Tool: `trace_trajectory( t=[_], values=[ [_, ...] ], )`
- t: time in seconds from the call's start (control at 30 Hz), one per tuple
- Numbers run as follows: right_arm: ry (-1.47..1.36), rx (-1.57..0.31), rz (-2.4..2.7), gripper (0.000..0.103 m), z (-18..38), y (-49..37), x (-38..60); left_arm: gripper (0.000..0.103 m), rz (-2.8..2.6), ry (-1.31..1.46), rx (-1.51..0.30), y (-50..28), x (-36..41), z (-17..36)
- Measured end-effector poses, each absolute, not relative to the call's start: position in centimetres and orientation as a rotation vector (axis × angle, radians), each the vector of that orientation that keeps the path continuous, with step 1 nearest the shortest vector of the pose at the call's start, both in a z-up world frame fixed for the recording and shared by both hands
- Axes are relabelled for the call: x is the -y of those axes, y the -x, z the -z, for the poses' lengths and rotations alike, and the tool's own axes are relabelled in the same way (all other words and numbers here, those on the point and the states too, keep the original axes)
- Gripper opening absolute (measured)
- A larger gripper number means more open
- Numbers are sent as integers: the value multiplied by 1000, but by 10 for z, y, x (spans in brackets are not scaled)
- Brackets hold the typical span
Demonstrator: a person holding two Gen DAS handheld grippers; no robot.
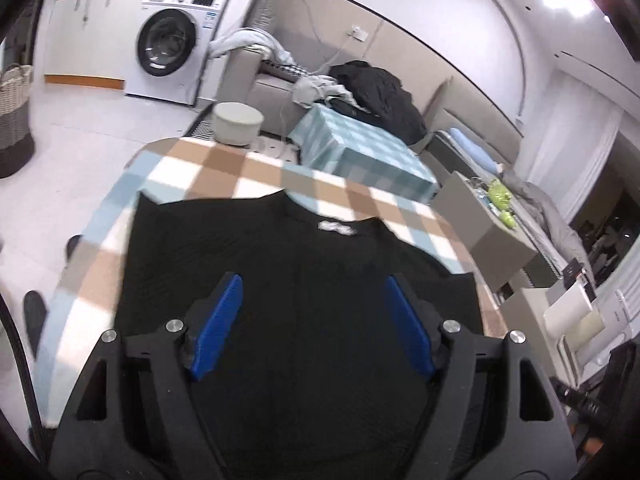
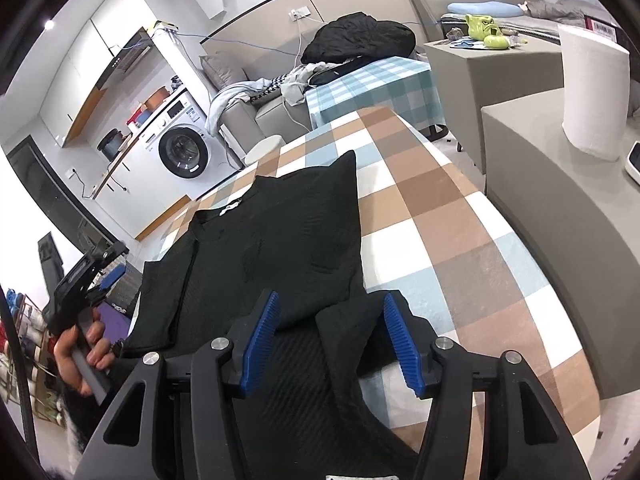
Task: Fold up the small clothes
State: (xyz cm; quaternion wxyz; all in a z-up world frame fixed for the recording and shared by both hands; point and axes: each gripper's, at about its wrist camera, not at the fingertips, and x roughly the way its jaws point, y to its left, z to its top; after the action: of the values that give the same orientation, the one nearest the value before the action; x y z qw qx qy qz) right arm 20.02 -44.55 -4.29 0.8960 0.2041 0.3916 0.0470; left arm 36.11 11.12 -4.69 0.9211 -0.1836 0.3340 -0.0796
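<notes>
Ribbed blue pads (image 1: pixel 218 326) — black knit shirt (image 1: pixel 296 280) on checked cloth (image 1: pixel 248 168).

Both wrist fisheyes sit close above the desk (image 1: pixel 224 168), angled down along own tongs. Left faces washing machine (image 1: pixel 168 44) head-on; right looks diagonally. Shared: black garment (image 2: pixel 280 232), sofa (image 1: pixel 272 80).

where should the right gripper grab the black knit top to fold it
Grip the black knit top at its right side edge, near the raised hem fold just ahead of the right gripper, coming in from the checked tablecloth side. That edge lies flat and exposed over bare cloth, so one finger can slide beneath.
</notes>
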Motion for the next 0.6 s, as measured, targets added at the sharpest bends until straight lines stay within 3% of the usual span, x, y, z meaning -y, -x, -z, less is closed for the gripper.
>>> trace_trajectory(
  t=[0.37,0.6],
  values=[
    [-382,-940,-139,57,62,-229,449,72,-138,342,-774,-237,-188,82],
    [-492,-998,-176,57,79,-241,454,73,-132,468,-886,-209,-234,119]
  ],
)
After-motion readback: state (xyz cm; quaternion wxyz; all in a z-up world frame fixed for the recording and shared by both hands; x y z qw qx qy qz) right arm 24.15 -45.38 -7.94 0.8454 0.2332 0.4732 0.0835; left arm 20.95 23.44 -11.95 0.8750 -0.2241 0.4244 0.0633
